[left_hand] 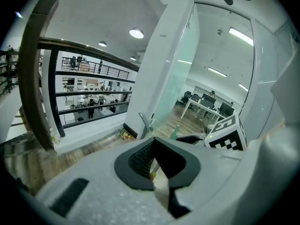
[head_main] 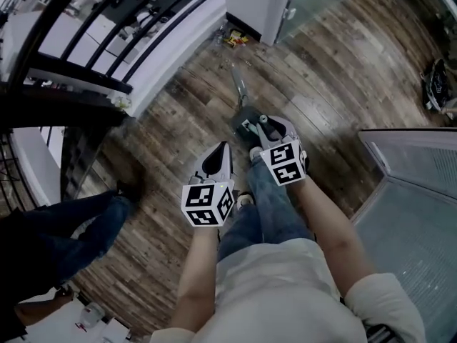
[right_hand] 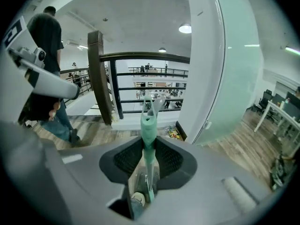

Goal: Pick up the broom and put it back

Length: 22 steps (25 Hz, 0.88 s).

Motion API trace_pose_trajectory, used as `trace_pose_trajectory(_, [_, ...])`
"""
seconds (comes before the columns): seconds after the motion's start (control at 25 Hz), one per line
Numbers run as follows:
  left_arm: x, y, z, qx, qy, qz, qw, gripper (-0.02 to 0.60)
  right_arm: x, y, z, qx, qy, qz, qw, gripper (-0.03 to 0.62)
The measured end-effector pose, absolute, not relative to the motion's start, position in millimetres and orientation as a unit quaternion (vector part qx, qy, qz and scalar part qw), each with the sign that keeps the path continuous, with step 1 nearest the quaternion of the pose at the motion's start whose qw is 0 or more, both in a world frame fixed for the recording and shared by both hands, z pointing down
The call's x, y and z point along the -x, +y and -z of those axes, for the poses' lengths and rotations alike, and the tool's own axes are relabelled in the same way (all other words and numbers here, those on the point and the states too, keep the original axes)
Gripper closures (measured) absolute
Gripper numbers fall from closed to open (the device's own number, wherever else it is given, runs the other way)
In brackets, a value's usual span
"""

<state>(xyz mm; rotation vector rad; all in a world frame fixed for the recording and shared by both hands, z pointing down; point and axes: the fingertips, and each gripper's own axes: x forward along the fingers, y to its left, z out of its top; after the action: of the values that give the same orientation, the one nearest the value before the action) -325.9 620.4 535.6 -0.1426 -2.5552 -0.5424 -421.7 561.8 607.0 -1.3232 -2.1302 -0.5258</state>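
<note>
The right gripper (right_hand: 148,143) is seen pinching the broom (right_hand: 148,125) by its slim handle. Two ribbed black pads are pressed against the teal shaft from either side. The shaft runs straight up the middle of the right gripper view to a pale grey hanging loop at its end. In the head view this gripper (head_main: 248,120) is placed right of centre and angled downward toward the top of the frame. There the broom (head_main: 239,88) is shown as a thin grey rod projecting from it toward the upper centre; the brush end cannot be made out.

The left gripper (left_hand: 153,146) is held empty, its dark ribbed pads drawn together at the tips into a pointed wedge. In the head view it (head_main: 221,154) is found just left of and below the right one, near it but apart, and likewise tilted down.

Each gripper is cased in a smooth, matt pale-grey shell and carries a cube with black-and-white square markers at its rear. Both are held by bare forearms (head_main: 328,227) reaching up from the lower edge of the frame, out of a white short-sleeved top.

Beneath them a floor (head_main: 178,120) of dark, streaky wooden planks is seen. A dark railing (head_main: 86,73) with black bars is seen at upper left, a white column (head_main: 257,6) at top centre and frosted glass panels (head_main: 414,206) at right. A second person's legs (head_main: 78,227) in dark trousers are seen at left.
</note>
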Motion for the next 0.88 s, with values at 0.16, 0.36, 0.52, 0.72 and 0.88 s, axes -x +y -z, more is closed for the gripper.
trace_pose_trajectory(0.16, [320,613,-529,0.045,-0.945,0.199,0.256,0.575,416,543,-600,0.48,-0.806,0.196,0.285,0.499])
trace_pose_trajectory(0.36, [309,605,-521,0.035,-0.946,0.197,0.253,0.575,408,525,-592,0.459,-0.822,0.188,0.282,0.499])
trace_pose_trajectory(0.52, [302,598,-512,0.025,-0.948,0.194,0.251,0.575,401,512,-581,0.444,-0.832,0.178,0.28,0.499])
trace_pose_trajectory(0.72, [289,594,-502,0.019,-0.95,0.193,0.244,0.575,389,501,-564,0.426,-0.848,0.159,0.274,0.5])
trace_pose_trajectory(0.88, [281,590,-492,0.015,-0.952,0.192,0.238,0.575,380,492,-547,0.415,-0.858,0.152,0.262,0.5])
